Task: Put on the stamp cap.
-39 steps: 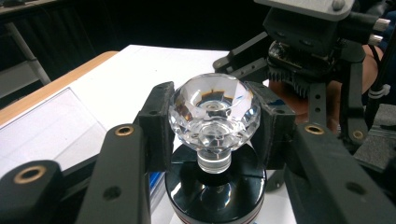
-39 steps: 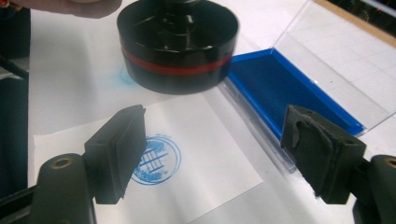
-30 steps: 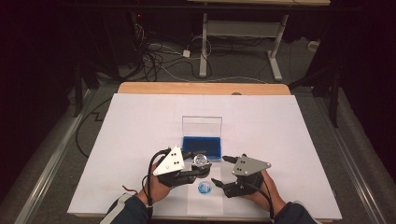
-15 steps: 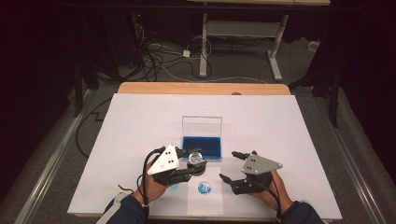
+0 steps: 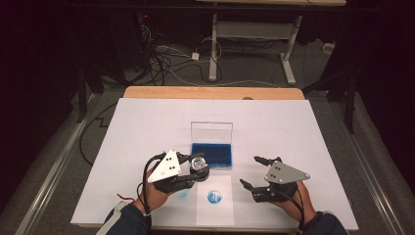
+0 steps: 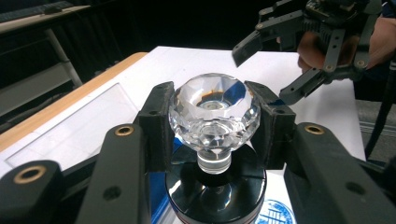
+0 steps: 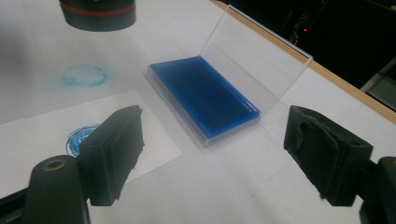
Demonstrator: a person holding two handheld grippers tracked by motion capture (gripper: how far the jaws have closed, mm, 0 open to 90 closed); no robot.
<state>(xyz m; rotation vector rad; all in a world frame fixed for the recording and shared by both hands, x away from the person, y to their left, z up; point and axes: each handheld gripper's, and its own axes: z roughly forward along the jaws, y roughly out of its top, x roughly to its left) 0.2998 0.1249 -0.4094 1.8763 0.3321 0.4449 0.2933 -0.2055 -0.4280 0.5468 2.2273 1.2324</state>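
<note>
A stamp [image 5: 199,163] with a faceted clear-crystal knob [image 6: 214,105] and a round black base is held upright in my left gripper [image 5: 198,166], whose pads are shut on the knob's sides. It hovers just left of a small white paper sheet [image 5: 215,213] bearing a round blue print [image 5: 214,197]. Behind the sheet lies a blue ink pad [image 5: 212,153] in a clear case, its lid [image 7: 261,56] standing open. To the right of the sheet my right gripper [image 5: 249,170] is open, nothing between its pads [image 7: 116,154].
A white cover [image 5: 293,127] spreads over the wooden table [image 5: 210,92]. A faint blue ring smudge [image 7: 84,74] marks the cover left of the sheet. Past the table's far edge are cables and desk legs on a dark floor.
My right gripper has drawn away to the right from the sheet and the stamp, rising slightly. The left gripper and the stamp have stayed where they were.
</note>
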